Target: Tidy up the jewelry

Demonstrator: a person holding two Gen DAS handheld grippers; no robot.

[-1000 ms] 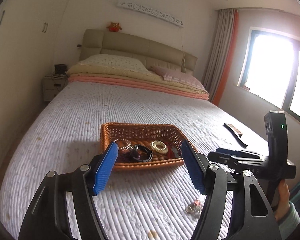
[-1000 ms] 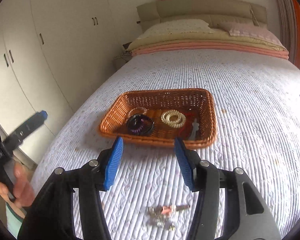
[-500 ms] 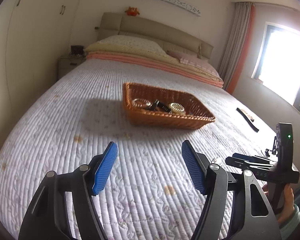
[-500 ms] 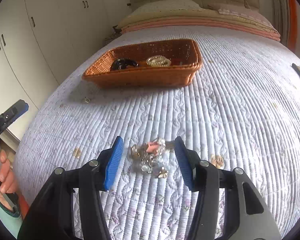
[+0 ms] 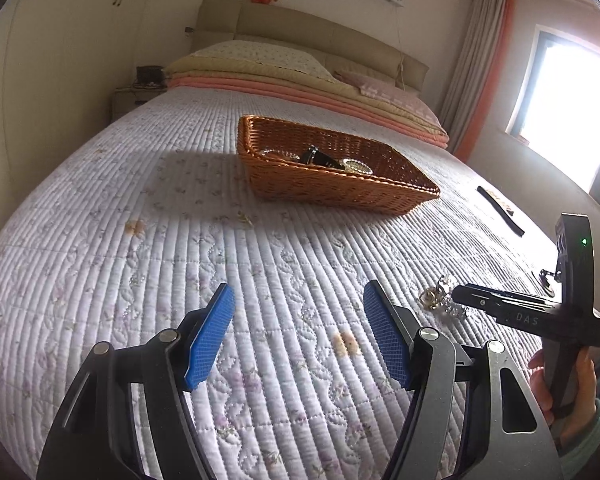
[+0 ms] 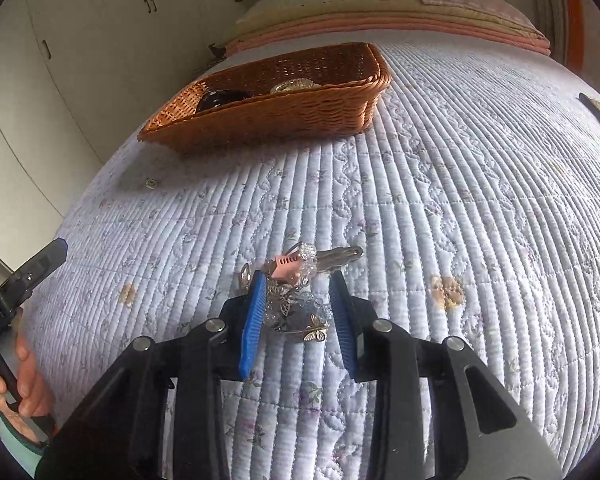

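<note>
Right hand-held gripper (image 6: 298,300): we see its jaws just been closing around the tangled silver-and-pink jewelry cluster (image 6: 296,280) on the quilted bed (image 6: 460,200), pads not clearly pressing
Left hand-held gripper (image 5: 300,320): released, empty
Woven wicker basket (image 6: 284,112): well beyond

Both claws lower, right claw (image 6: 298,284) closing round jewelry pile (image 6: 296,296) (pads not clearly gripping), basket (image 6: 284,114) farther.

The quilted bed (image 5: 148,184) lies bare and open in front of the left claw (image 5: 298,338), whose jaws stand wide with nothing between them. The wicker basket (image 5: 332,184) blocks the middle of the bed farther on, well apart from both claws. Between basket and near edge only a jewelry cluster (image 6: 296,292) lies, bracketed by the right claw (image 6: 300,304); a dark strap (image 5: 500,210) lies near the window side.
</note>
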